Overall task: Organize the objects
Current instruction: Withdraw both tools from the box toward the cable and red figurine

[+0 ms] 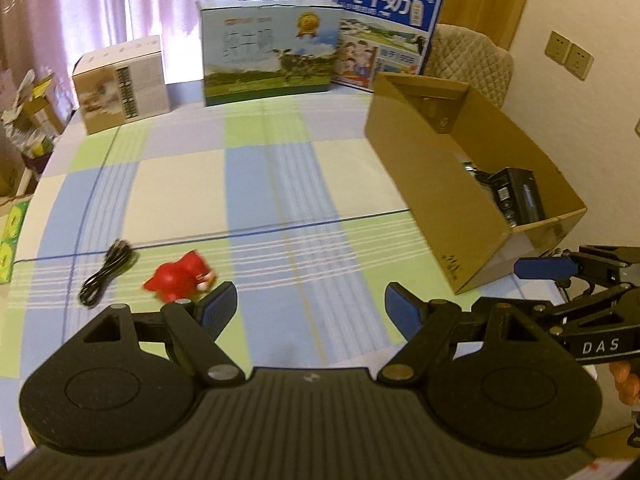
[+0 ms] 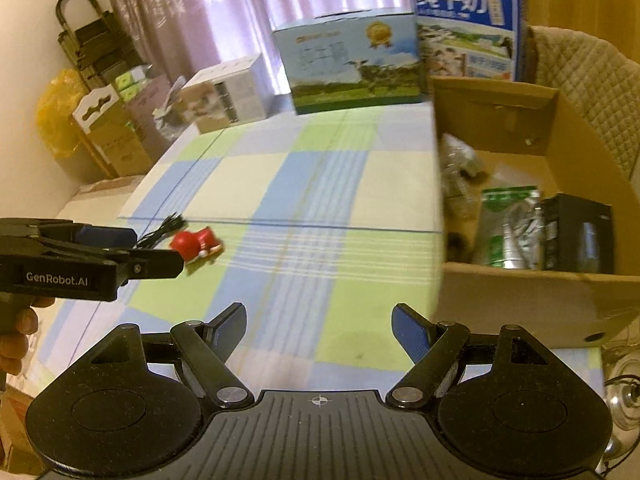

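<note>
Above the checked desk, the left tongs hang released, blue-padded fingers wide apart and nothing between them. Right tongs likewise spread and empty (each shows at the edge of the other's view). Just beyond the left tongs' left finger lies a small red plastic toy figure on the cloth, and beside it, farther from the open brown cardboard box, a coiled black cable. Inside the cardboard box sit a black rectangular device and a green-and-silver foil pouch. Behind the box stand printed milk cartons.
</note>
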The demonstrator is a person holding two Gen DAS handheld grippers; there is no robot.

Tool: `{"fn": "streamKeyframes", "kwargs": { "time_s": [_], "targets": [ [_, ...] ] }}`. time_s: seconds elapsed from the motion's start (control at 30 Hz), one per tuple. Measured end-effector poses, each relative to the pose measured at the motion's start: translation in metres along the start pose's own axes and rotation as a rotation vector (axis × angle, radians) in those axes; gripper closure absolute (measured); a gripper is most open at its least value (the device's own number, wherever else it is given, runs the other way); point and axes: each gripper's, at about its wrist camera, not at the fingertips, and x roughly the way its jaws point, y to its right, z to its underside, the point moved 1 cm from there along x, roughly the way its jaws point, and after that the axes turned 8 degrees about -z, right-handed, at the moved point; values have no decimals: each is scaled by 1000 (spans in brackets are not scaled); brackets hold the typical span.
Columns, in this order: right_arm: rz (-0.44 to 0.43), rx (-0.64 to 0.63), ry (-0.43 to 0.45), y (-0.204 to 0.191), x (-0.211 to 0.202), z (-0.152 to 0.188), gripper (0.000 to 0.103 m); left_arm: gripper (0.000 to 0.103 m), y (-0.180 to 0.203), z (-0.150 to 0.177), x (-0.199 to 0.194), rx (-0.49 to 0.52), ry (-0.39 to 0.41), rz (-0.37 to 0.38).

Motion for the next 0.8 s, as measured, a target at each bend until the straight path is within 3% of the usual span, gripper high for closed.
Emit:
{"fn": "streamKeyframes", "kwargs": {
  "time_s": [0.8],
  "targets": [
    [-35, -56, -95, -97, 104, 6, 26, 23, -136, 47, 3, -98, -51, -106]
  ]
}}
